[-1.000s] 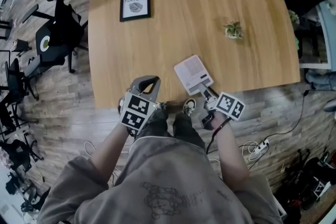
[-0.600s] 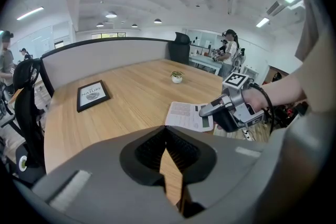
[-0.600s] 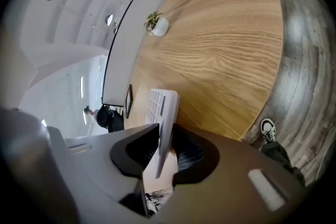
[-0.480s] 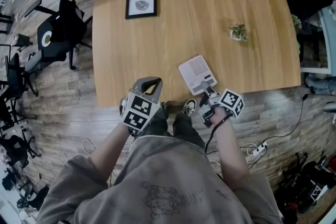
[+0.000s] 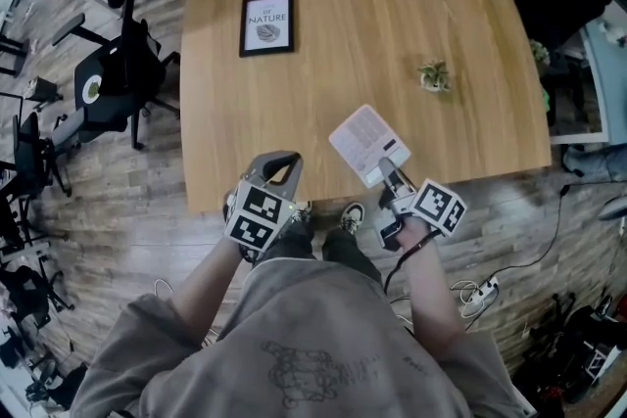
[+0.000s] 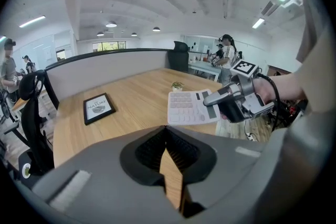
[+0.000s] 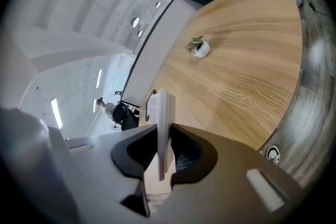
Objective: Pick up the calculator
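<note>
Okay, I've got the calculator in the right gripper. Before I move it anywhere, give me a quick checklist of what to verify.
1. Right gripper shut on the calculator: ok, the jaws clamp its display end.
2. Calculator off the table: ok, the left gripper view shows it raised and tilted.
3. Grip firm enough to carry: cannot tell, since it is held by one end only.
4. Left gripper free to help: ok, its jaws are together with nothing between them.
5. Potted plant and picture frame out of the way: ok, both stand apart from the calculator.
</note>
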Action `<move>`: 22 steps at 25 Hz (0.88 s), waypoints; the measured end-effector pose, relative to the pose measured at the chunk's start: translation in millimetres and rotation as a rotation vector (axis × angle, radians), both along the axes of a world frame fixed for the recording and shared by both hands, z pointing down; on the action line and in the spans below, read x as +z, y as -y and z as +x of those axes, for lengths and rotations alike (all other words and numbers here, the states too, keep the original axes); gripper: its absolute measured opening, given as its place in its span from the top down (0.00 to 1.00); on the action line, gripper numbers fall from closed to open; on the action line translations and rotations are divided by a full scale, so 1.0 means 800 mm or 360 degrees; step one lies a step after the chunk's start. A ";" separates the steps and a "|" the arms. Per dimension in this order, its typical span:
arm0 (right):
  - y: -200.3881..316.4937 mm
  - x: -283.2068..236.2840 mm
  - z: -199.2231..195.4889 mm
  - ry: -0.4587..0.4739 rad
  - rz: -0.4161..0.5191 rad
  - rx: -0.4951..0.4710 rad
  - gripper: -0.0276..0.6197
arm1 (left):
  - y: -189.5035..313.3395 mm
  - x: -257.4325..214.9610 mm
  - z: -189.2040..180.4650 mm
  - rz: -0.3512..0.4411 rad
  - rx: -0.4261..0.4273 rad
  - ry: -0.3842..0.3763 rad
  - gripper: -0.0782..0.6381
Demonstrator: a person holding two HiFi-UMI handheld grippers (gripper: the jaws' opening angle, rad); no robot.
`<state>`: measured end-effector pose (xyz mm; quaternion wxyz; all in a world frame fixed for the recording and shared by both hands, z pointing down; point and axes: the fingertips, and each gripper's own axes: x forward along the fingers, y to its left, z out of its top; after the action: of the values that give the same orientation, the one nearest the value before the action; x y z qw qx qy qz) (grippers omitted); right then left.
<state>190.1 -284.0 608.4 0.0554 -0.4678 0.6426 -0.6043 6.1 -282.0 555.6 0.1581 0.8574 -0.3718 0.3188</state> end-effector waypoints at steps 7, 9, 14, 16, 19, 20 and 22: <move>0.031 -0.137 0.011 -0.0201 0.0415 0.0017 0.85 | 0.032 -0.073 -0.001 0.0205 0.0009 -0.0055 0.89; 0.035 -0.177 0.018 -0.0270 0.0540 0.0040 0.85 | 0.040 -0.099 0.002 0.0278 0.0022 -0.0062 0.89; 0.038 -0.272 0.047 -0.0405 0.0818 0.0112 0.85 | 0.062 -0.169 0.019 0.0479 0.0026 -0.0067 0.89; 0.034 -0.304 0.048 -0.0435 0.0920 0.0134 0.85 | 0.068 -0.194 0.016 0.0547 0.0003 -0.0095 0.89; 0.020 -0.345 0.035 -0.0483 0.1047 0.0172 0.85 | 0.070 -0.224 -0.003 0.0640 -0.0007 -0.0134 0.89; 0.015 -0.360 0.033 -0.0500 0.1088 0.0184 0.85 | 0.070 -0.236 -0.007 0.0672 -0.0006 -0.0145 0.89; 0.006 -0.388 0.037 -0.0528 0.1169 0.0207 0.85 | 0.069 -0.263 -0.006 0.0741 -0.0001 -0.0165 0.89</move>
<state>220.1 -288.5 298.4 0.1524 -0.5476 0.7850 -0.2461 1.5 -337.5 345.6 -0.0250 0.8858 -0.4269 0.1801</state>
